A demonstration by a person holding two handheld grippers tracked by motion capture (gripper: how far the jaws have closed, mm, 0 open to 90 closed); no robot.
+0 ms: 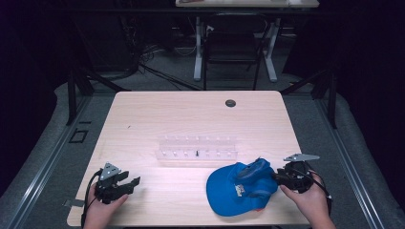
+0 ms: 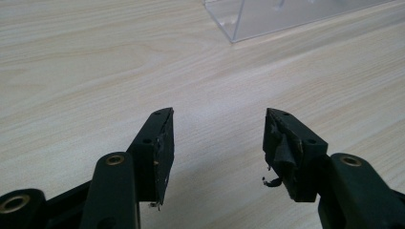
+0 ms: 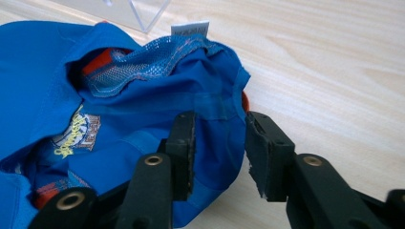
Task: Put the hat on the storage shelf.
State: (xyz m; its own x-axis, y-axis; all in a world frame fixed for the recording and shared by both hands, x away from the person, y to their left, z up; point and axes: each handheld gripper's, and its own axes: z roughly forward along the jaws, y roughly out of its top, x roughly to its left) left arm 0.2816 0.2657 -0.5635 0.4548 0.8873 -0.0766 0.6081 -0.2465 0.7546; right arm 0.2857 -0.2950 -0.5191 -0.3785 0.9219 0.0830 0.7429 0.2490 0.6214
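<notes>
Cap [image 3: 143,95] edge, seemingly btwn right gripper [image 3: 218,143]

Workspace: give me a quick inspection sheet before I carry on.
Surface: light wood table, with a dark round grommet near the far edge.
Job's things: blue cap, crumpled, at the near right; clear rack mid-table.
Clutter: nothing seen.
Grippers: left gripper open over bare wood; right gripper open, fingers astride the cap's edge, not clamped.
Cables: one trails from each gripper; more on the floor beyond.
Surroundings: dark room, another desk behind.
</notes>
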